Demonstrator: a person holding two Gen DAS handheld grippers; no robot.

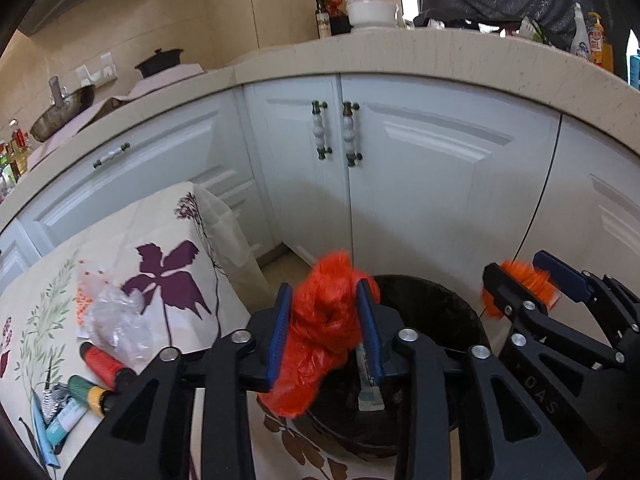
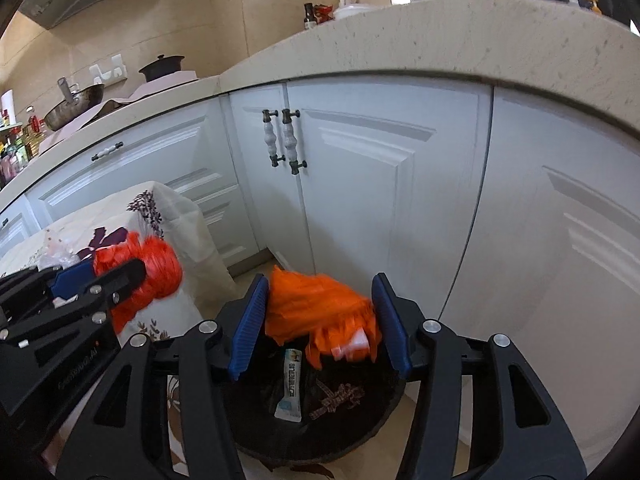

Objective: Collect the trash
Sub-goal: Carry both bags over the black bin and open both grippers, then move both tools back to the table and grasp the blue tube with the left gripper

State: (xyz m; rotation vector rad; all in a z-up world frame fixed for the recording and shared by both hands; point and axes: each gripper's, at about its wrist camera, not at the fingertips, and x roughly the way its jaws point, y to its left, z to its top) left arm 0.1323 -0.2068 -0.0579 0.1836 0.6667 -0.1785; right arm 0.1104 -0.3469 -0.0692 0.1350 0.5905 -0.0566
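Note:
My left gripper [image 1: 325, 320] is shut on a crumpled red-orange plastic bag [image 1: 320, 332] and holds it above the near rim of a black-lined trash bin [image 1: 440, 312]. My right gripper [image 2: 320, 316] holds a second orange plastic bag [image 2: 316, 308] between its blue pads, over the bin [image 2: 360, 420]. A white wrapper [image 2: 289, 384] and a dark ribbon bow [image 2: 340, 396] lie inside the bin. Each gripper shows in the other's view: the right one [image 1: 520, 280] and the left one [image 2: 120, 276].
A table with a floral cloth [image 1: 168, 240] stands left of the bin. On it lie a clear plastic bag [image 1: 116, 320], thread spools [image 1: 100, 360] and small tubes [image 1: 64, 420]. White cabinet doors [image 1: 400, 184] and a counter [image 1: 440, 52] rise behind the bin.

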